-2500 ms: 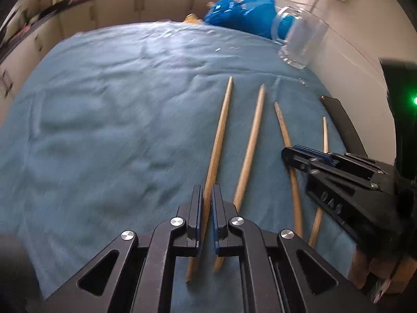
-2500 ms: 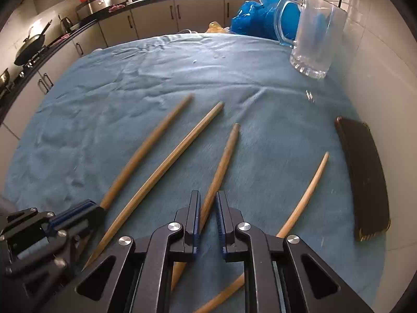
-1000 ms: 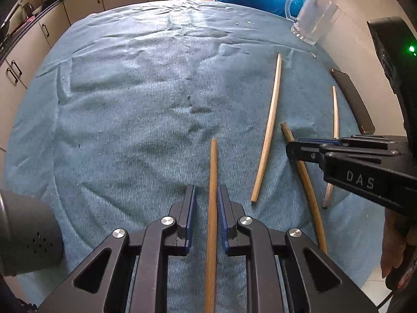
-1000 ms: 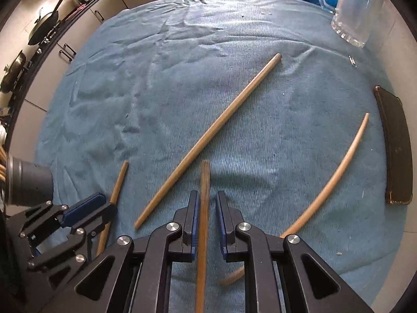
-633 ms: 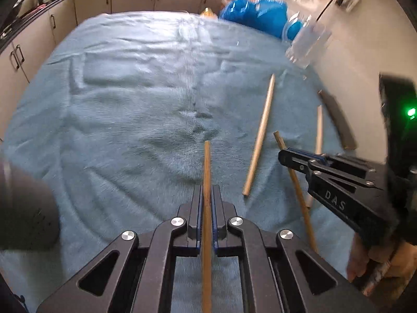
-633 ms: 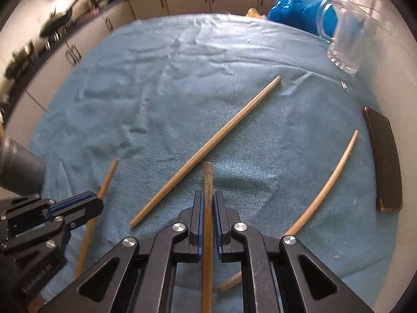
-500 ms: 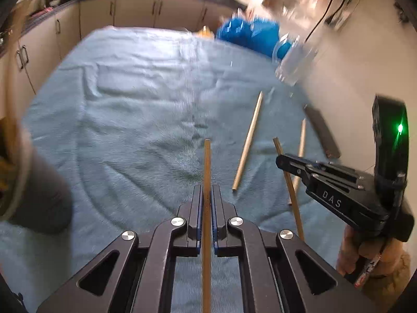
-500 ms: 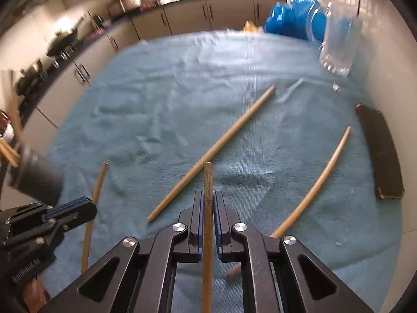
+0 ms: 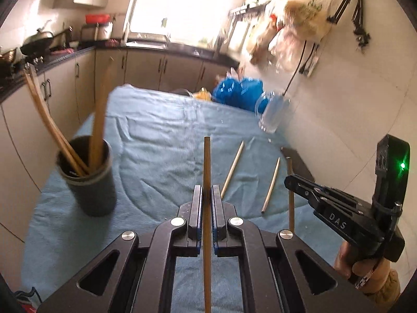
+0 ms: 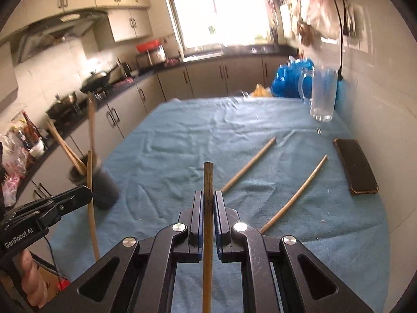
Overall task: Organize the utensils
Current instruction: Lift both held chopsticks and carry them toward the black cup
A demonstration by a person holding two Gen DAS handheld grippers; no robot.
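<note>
While each gripper, left (image 9: 207,195) and right (image 10: 208,202), is clamped on a lifted chopstick (image 9: 207,172) above the blue cloth (image 9: 156,135), either stick could pivot and miss the dark cup (image 9: 90,180).

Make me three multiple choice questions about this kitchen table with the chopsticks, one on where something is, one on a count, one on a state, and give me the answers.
1. Where does the dark holder cup stand?
A. near the table's left edge
B. beside the glass mug
C. on the counter

2. How many loose chopsticks lie on the blue cloth?
A. none
B. two
C. five

3. What is the left gripper doing?
A. standing wide open
B. shut on nothing
C. shut on a chopstick

Answers:
1. A, the cup stands on the cloth at the left, far from the glass mug.
2. B, one straight chopstick and one curved chopstick lie there.
3. C, its pads clamp a held chopstick; the right gripper clamps another chopstick.
</note>
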